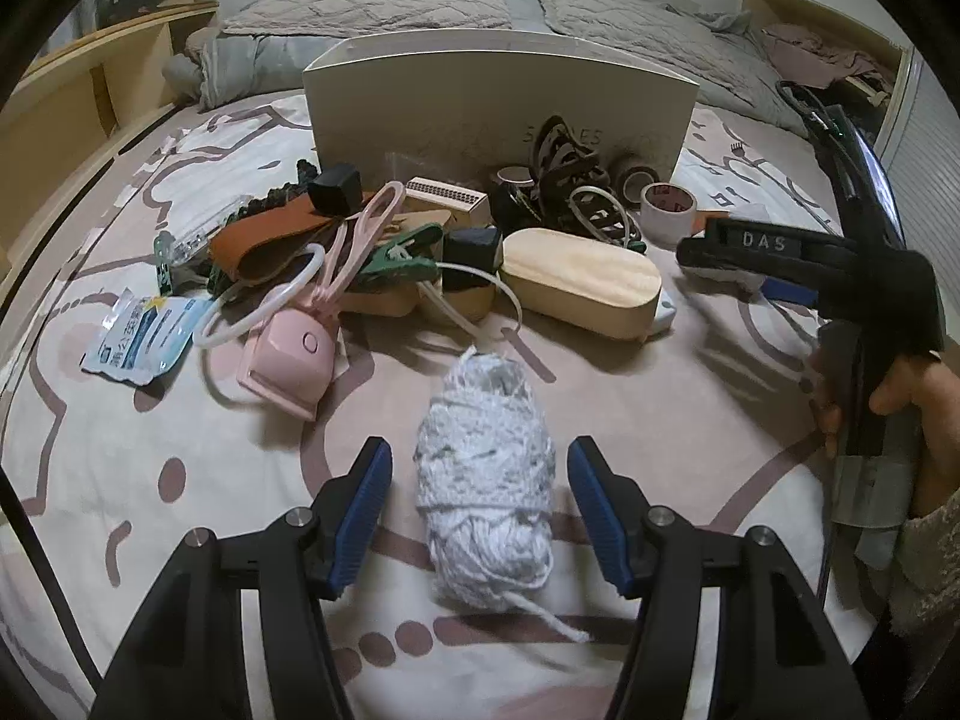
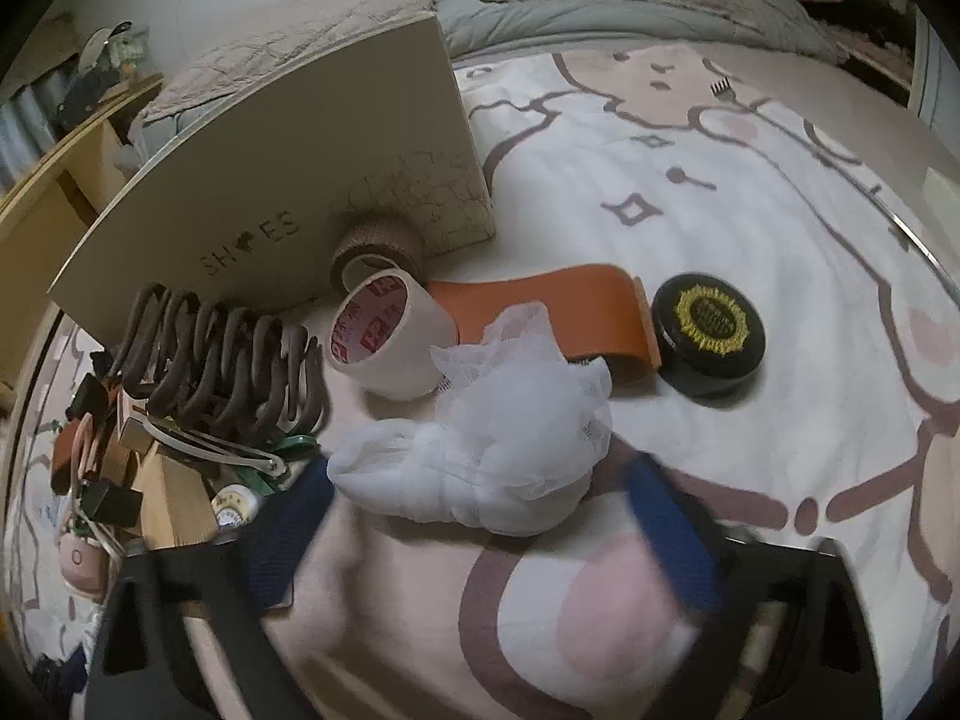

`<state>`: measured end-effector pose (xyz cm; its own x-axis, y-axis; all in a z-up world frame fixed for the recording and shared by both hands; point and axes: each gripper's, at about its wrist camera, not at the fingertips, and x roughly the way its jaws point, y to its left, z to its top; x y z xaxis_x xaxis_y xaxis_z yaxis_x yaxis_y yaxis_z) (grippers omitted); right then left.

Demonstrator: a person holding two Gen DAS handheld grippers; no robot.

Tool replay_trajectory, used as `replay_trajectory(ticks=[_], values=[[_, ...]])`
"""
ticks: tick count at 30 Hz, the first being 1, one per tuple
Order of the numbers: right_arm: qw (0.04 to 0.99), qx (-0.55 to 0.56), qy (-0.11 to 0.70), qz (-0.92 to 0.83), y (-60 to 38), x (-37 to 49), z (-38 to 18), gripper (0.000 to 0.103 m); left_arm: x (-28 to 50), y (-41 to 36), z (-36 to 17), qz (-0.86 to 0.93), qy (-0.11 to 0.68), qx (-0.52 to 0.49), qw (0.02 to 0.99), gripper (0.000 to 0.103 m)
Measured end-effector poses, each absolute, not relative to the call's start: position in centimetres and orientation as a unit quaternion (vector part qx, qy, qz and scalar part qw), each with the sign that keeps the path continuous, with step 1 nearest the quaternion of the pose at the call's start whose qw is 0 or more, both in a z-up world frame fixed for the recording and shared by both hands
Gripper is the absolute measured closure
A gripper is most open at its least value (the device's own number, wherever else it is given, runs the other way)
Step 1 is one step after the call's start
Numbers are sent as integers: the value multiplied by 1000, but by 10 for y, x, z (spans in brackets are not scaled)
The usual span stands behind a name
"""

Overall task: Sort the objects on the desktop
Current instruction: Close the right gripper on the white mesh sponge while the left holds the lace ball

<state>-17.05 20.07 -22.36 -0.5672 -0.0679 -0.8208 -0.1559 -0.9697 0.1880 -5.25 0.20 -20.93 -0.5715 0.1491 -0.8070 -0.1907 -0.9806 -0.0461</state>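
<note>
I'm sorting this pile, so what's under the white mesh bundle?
The white mesh bundle overlaps the near end of the orange strip and brushes the tape roll. Otherwise it rests on the bedspread. Anything else beneath stays covered.

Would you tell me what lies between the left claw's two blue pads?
In the left wrist view, a white yarn ball lies on the bedsheet between the left claw pads, untouched by either.

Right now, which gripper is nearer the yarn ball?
Left. The left gripper straddles the yarn ball, pads apart from it. The right gripper is off to its right, over a white mesh bundle.
</note>
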Motion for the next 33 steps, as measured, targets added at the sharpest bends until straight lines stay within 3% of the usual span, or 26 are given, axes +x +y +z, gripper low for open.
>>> replay_trajectory(ticks=[2,12,16,33], values=[[19,-460,117,880,202,-169,-223,29,-55,3,-210,883,30,-459,97,42],[-6,-451,114,885,204,-153,-220,30,-64,3,-216,865,15,-490,107,42],[-12,-450,114,886,202,-142,-216,31,-64,4,-218,861,11,-498,102,59],[-37,-444,98,890,195,-101,-205,30,-59,-5,-219,869,-27,-486,90,62]])
